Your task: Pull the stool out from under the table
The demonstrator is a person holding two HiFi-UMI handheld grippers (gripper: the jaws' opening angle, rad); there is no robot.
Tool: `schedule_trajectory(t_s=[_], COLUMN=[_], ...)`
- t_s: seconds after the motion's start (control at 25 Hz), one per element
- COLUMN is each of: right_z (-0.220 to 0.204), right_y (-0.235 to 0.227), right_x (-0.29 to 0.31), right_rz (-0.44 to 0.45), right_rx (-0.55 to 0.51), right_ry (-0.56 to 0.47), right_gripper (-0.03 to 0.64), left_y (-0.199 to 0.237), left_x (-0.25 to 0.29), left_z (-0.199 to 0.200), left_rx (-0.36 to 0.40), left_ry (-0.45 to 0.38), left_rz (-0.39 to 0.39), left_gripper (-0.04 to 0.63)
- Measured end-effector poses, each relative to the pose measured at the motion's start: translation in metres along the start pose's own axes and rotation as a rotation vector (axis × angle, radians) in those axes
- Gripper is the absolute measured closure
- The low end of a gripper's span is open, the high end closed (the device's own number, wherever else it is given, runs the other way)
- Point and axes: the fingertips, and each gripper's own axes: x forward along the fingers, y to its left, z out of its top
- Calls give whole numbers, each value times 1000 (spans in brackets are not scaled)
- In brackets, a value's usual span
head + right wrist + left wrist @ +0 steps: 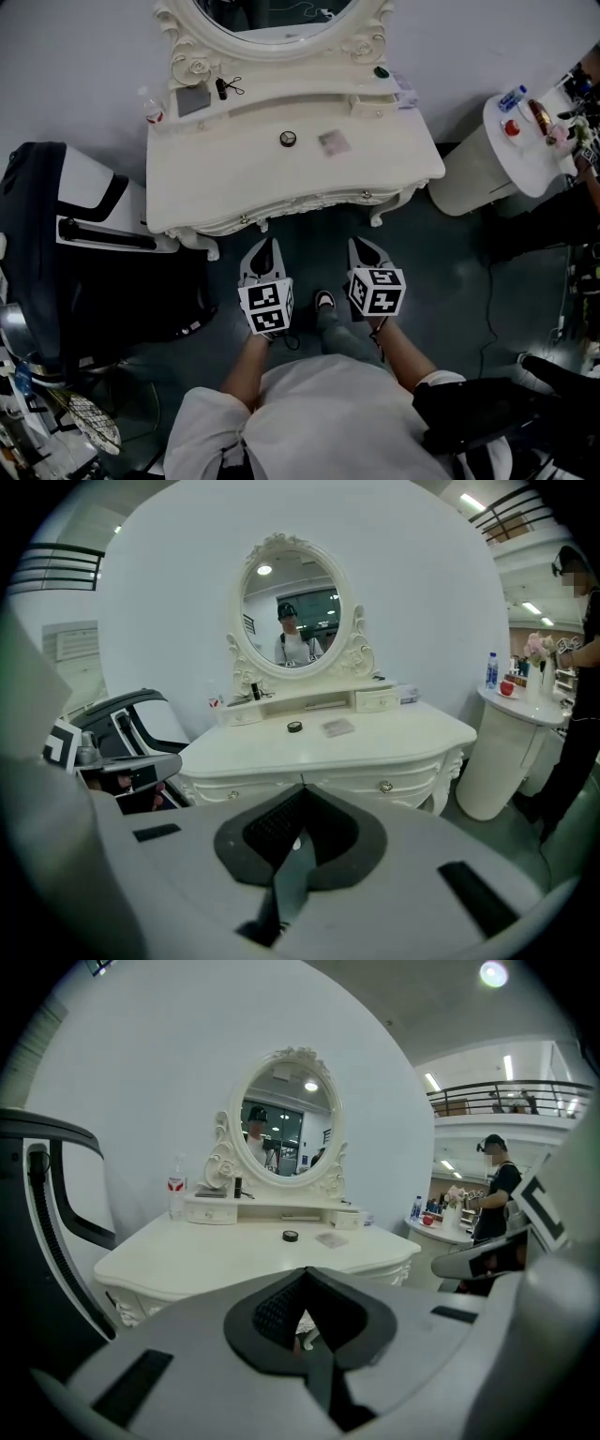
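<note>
A white carved dressing table (281,183) with an oval mirror (277,23) stands against the wall. No stool shows in any view; the space under the tabletop is hidden from above. My left gripper (265,247) and right gripper (367,246) are side by side just in front of the table's front edge, both pointing at it. Both are shut with nothing between the jaws. In the left gripper view the shut left gripper (305,1277) aims at the table's (216,1260) front left part. In the right gripper view the shut right gripper (300,797) faces the table's drawer front (375,785).
A black office chair (84,272) stands close at the left of the table. A white round pedestal stand (487,159) with bottles is at the right, with a person (492,1204) beside it. A small round black item (288,139), a card (334,142) and a bottle (153,111) lie on the tabletop.
</note>
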Motion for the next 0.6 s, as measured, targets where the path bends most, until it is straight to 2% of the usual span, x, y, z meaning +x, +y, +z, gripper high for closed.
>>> schedule_trajectory(t_s=[0.32, 0.6], right_z=[8, 5], right_y=[-34, -47], right_x=[19, 40], right_rz=[98, 176], right_rx=[-42, -73], right_ry=[32, 64], right_gripper=[618, 618], left_y=[-28, -30], left_x=[22, 29], left_z=[3, -6], left_rx=[-28, -46], left_ry=[-2, 2], left_rz=[80, 175], left_gripper=[601, 601])
